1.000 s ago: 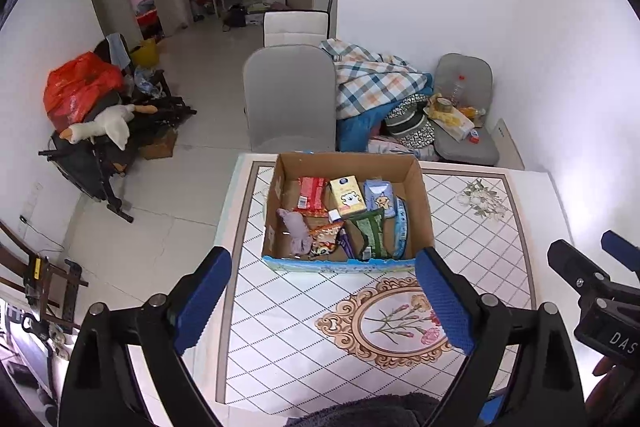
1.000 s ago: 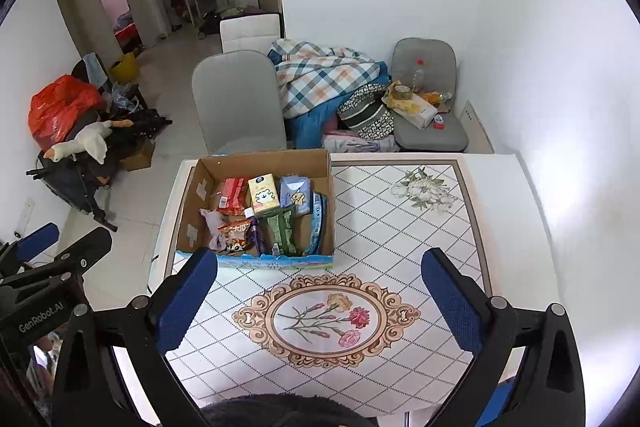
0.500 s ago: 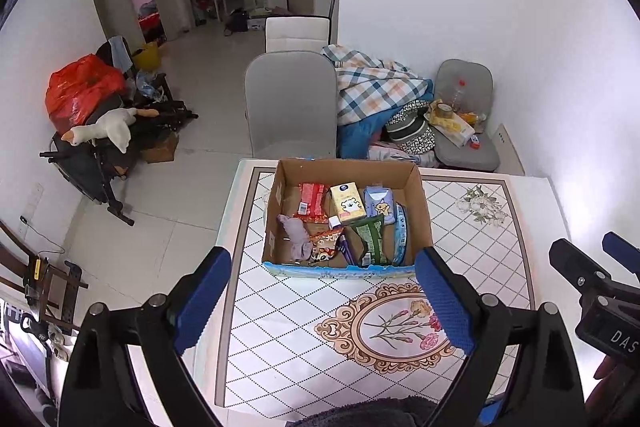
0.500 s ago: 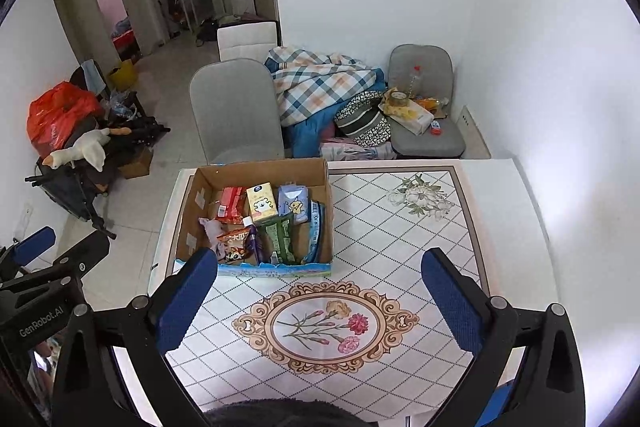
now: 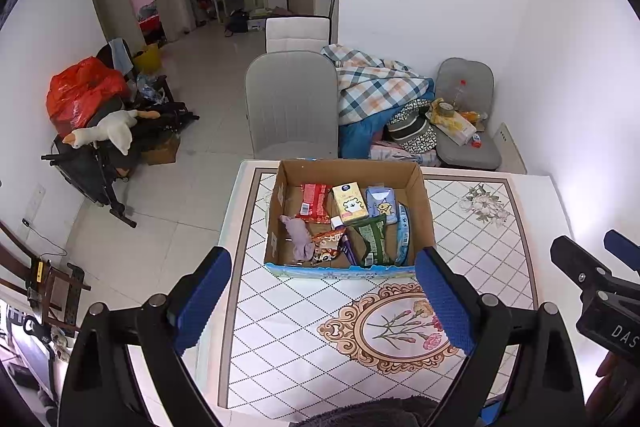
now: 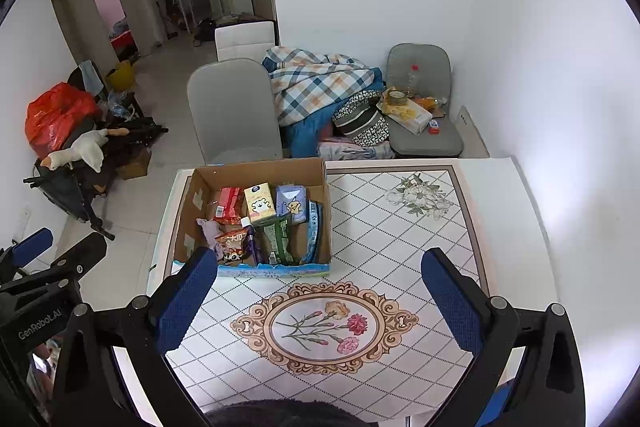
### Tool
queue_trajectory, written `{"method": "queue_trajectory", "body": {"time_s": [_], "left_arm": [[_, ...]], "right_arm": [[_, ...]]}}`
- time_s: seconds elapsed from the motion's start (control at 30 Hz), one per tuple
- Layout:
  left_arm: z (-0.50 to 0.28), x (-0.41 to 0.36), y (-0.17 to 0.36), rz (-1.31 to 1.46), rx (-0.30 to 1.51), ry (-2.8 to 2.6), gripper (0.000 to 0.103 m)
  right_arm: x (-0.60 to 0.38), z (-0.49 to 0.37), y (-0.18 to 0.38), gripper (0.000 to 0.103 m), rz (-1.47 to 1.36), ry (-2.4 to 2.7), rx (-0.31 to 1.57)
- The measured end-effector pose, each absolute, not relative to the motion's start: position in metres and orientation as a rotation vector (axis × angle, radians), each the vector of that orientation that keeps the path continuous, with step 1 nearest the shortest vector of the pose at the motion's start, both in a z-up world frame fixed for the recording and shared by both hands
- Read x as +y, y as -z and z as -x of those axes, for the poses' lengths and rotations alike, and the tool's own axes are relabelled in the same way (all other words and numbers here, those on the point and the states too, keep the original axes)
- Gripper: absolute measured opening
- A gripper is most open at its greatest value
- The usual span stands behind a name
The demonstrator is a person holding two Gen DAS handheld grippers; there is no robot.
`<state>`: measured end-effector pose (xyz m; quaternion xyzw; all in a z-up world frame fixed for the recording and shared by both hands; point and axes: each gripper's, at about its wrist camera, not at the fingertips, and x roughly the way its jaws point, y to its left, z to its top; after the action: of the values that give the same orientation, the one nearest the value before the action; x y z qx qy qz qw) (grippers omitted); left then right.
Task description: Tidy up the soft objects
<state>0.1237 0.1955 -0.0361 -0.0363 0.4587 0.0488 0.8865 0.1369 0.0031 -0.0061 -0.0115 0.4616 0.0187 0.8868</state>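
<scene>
A cardboard box (image 5: pixel 422 195) (image 6: pixel 325 187) stands on the patterned table (image 5: pixel 312 323) (image 6: pixel 400 239) near its far left side. It holds soft packs: a red pack (image 5: pixel 314 199), a yellow tissue pack (image 5: pixel 350 205), a blue tissue pack (image 5: pixel 380 207), a green pouch (image 5: pixel 370 239), a snack bag (image 5: pixel 326 247) and a purple cloth (image 5: pixel 300 237). My left gripper (image 5: pixel 324 295) is open and empty, high above the table in front of the box. My right gripper (image 6: pixel 320 299) is open and empty, above the floral medallion (image 6: pixel 324 327).
A grey chair (image 5: pixel 292 107) stands behind the table. A plaid blanket pile (image 5: pixel 376 83) and a second cluttered chair (image 5: pixel 464 123) sit by the wall. A stroller with a goose toy (image 5: pixel 104 135) and red bag (image 5: pixel 80 95) are at left.
Both grippers have pulled back and risen a little; the box and table look smaller and farther. Both stay open and empty.
</scene>
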Motion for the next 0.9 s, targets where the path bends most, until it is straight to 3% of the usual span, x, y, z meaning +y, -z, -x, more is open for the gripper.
{"method": "queue_trajectory", "body": {"time_s": [0.73, 0.8, 0.9], "left_arm": [[-0.126, 0.195, 0.049, 0.077, 0.995, -0.091, 0.094], [-0.125, 0.196, 0.047, 0.074, 0.981, -0.095, 0.101], [-0.125, 0.200, 0.046, 0.084, 0.971, -0.092, 0.102]], "right_arm": [[0.005, -0.144, 0.023, 0.103, 0.019, -0.029, 0.989], [0.006, -0.145, 0.025, 0.103, 0.019, -0.027, 0.991], [0.007, -0.145, 0.027, 0.103, 0.021, -0.025, 0.990]]}}
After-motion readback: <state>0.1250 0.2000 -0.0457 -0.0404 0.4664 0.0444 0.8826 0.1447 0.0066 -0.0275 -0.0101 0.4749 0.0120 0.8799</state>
